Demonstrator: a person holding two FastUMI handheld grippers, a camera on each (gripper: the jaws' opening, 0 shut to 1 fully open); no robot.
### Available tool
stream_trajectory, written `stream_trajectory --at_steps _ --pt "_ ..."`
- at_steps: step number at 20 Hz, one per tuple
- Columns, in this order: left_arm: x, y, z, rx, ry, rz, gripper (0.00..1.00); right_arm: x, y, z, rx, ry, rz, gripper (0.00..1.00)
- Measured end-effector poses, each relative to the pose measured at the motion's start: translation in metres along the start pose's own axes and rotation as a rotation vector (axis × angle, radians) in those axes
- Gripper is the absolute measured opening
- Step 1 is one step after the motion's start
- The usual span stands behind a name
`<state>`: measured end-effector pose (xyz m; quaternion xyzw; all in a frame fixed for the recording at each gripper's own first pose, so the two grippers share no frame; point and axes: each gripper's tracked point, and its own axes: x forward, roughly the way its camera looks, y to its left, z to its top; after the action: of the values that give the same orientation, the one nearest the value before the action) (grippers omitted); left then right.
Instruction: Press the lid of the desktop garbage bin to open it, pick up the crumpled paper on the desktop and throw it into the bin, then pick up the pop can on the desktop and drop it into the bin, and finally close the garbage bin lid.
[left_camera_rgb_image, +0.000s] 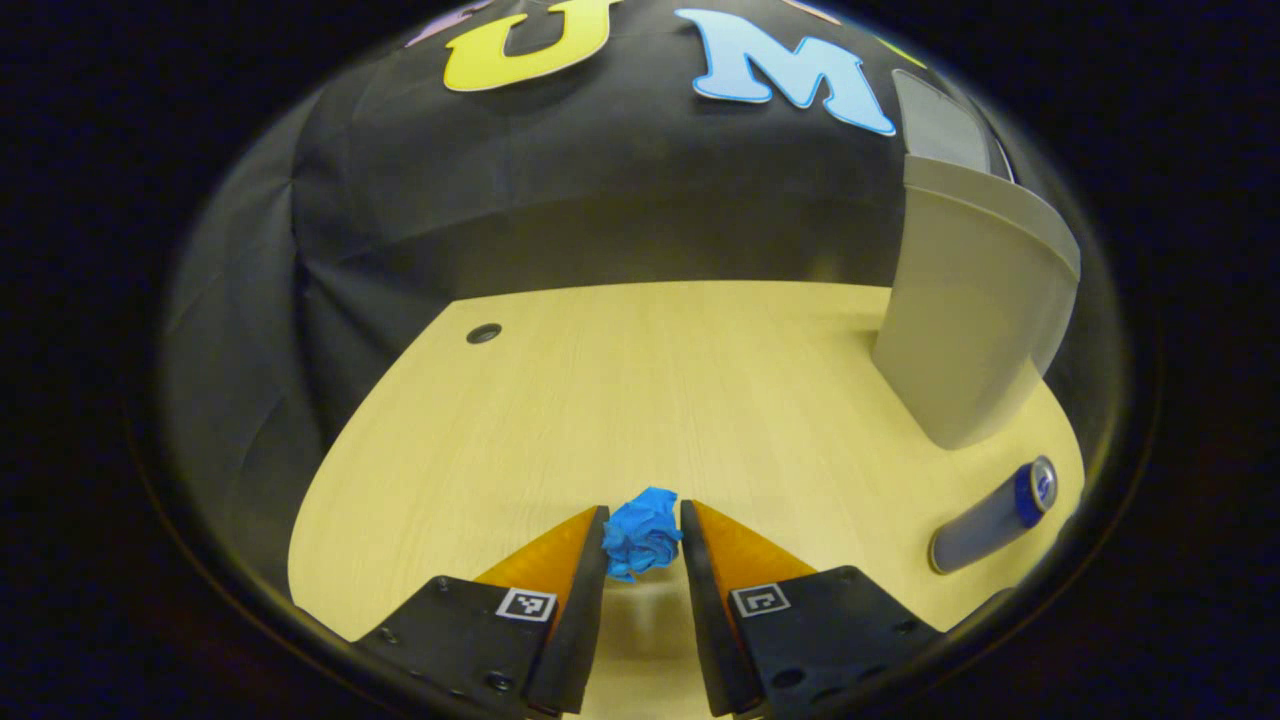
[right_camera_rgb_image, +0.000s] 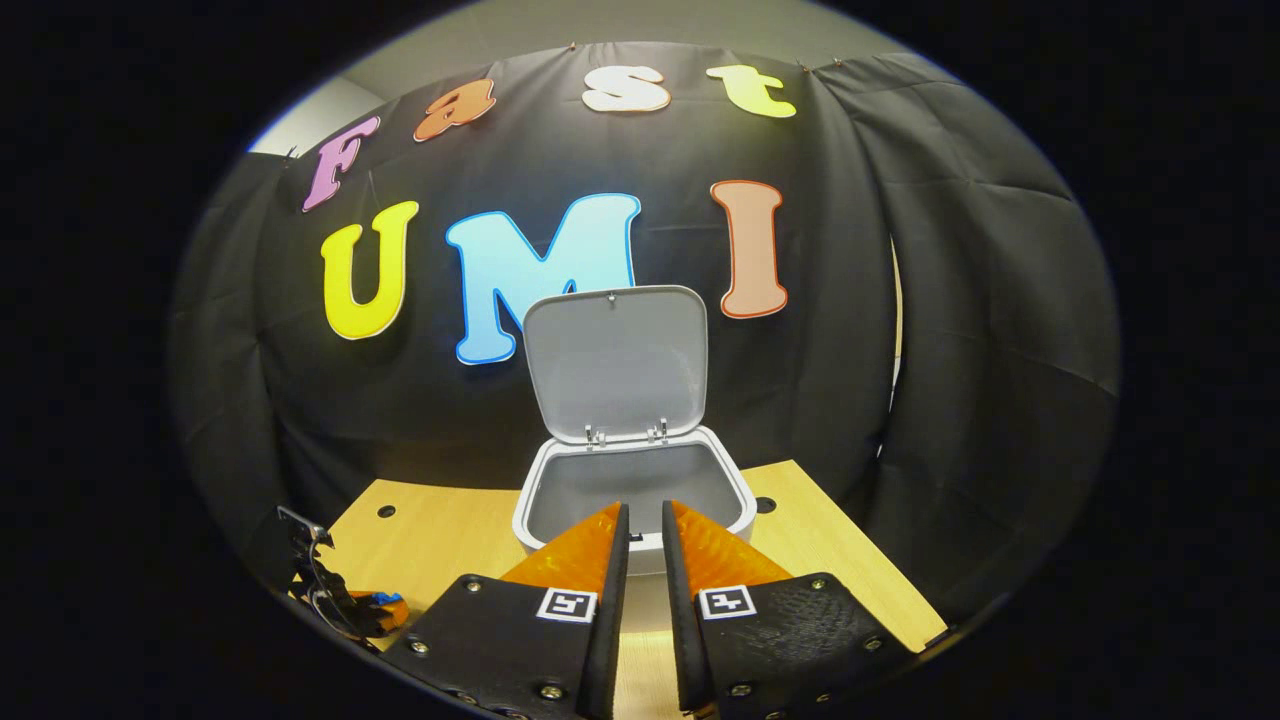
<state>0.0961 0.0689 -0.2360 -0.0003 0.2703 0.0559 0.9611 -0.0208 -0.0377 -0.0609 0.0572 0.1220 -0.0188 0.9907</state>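
**Paper in left grip, bin lid standing open**

Left hand-held gripper (left_camera_rgb_image: 643, 535): the two fingers are partly drawn in and pinch the crumpled paper (left_camera_rgb_image: 641, 532) between their tips, both sides in contact. In the left gripper view the paper sits low over the pale wooden worktop (left_camera_rgb_image: 620, 380), with a shadow under it; whether it touches the surface cannot be told. This hand-held gripper points level across the worktop toward the booth's black cloth wall.

Right hand-held gripper (right_camera_rgb_image: 640, 525): the fingers are nearly together, a narrow gap between them, nothing held. It is aimed at the front rim of the bin (right_camera_rgb_image: 634, 495), tips just before the rim; contact cannot be told.

The bin's lid (right_camera_rgb_image: 617, 362) stands upright on its rear hinges, the inside exposed. In the left gripper view the bin stands to the right, and the pop can (left_camera_rgb_image: 995, 515) lies on its side near its base.
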Motion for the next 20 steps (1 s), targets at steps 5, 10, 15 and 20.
stream_trajectory --at_steps 5,10,15,20 --pt "-0.009 -0.029 0.068 -0.009 -0.113 -0.051 0.49 -0.006 -0.010 -0.005 0.013 0.003 -0.011 0.23" --pt "-0.017 -0.066 0.130 0.013 -0.204 -0.120 0.49 -0.014 -0.020 -0.013 0.021 0.006 -0.028 0.23" --pt "-0.025 -0.109 0.178 0.030 -0.281 -0.189 0.52 -0.020 -0.029 -0.021 0.026 0.018 -0.040 0.23" --pt "-0.031 -0.143 0.217 0.047 -0.339 -0.242 0.52 -0.026 -0.039 -0.026 0.035 0.021 -0.051 0.23"
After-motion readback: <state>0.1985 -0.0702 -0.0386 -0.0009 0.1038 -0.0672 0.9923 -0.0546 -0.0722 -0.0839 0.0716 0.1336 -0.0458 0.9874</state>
